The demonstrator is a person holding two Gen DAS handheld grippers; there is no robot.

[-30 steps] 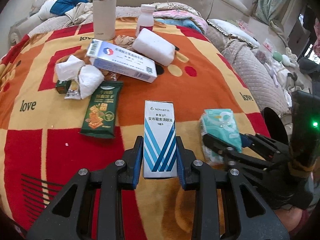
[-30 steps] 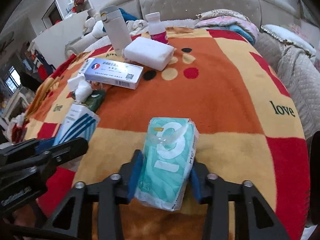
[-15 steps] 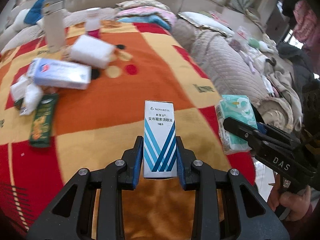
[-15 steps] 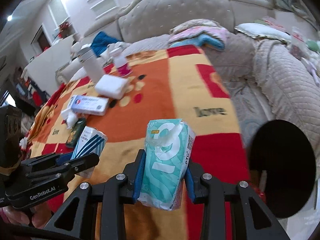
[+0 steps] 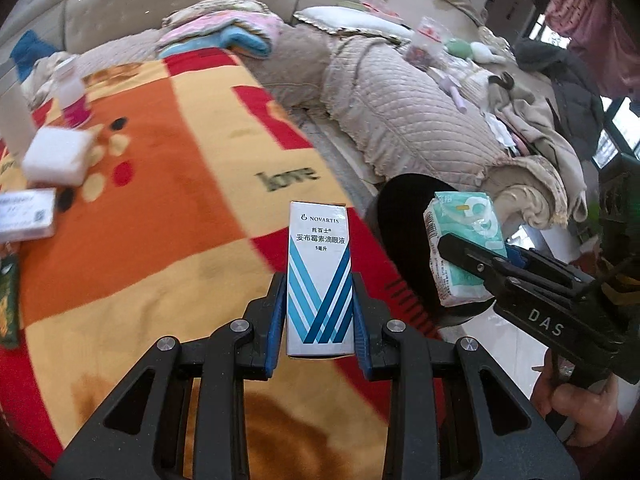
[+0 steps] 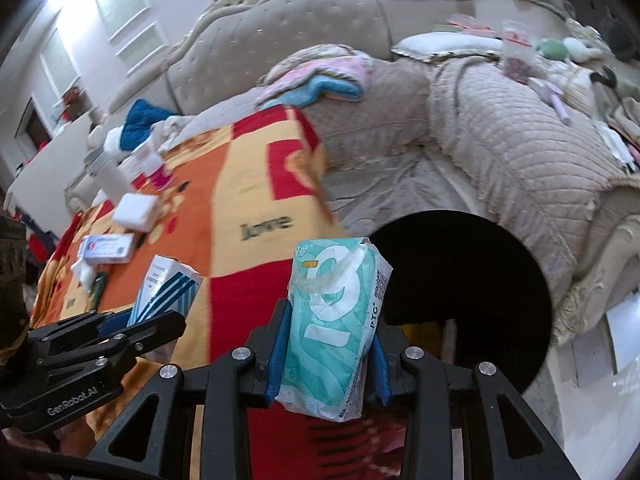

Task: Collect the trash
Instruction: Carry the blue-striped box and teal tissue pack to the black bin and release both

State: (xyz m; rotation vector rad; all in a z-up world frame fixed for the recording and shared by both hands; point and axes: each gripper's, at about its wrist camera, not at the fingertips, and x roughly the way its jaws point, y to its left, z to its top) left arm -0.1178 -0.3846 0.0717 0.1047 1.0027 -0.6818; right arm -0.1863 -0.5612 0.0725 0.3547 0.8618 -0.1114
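Observation:
My left gripper [image 5: 319,312] is shut on a white and blue eye-drop box [image 5: 319,276], held above the right edge of the orange and red blanket [image 5: 168,200]. My right gripper [image 6: 329,344] is shut on a teal tissue pack [image 6: 336,320], held beside the round black bin [image 6: 472,280]. In the left wrist view the tissue pack [image 5: 464,248] hangs in front of the bin [image 5: 404,216]. The box also shows at left in the right wrist view [image 6: 166,292].
On the blanket lie a white tissue block [image 5: 56,160], a white and blue carton [image 5: 24,216], a pink-labelled bottle [image 5: 72,96] and a green wrapper [image 5: 8,304]. A quilted beige sofa [image 5: 400,112] with clutter stands behind the bin.
Both grippers have swung to the right with their loads, away from the items on the blanket. The black bin has come much closer in both views.

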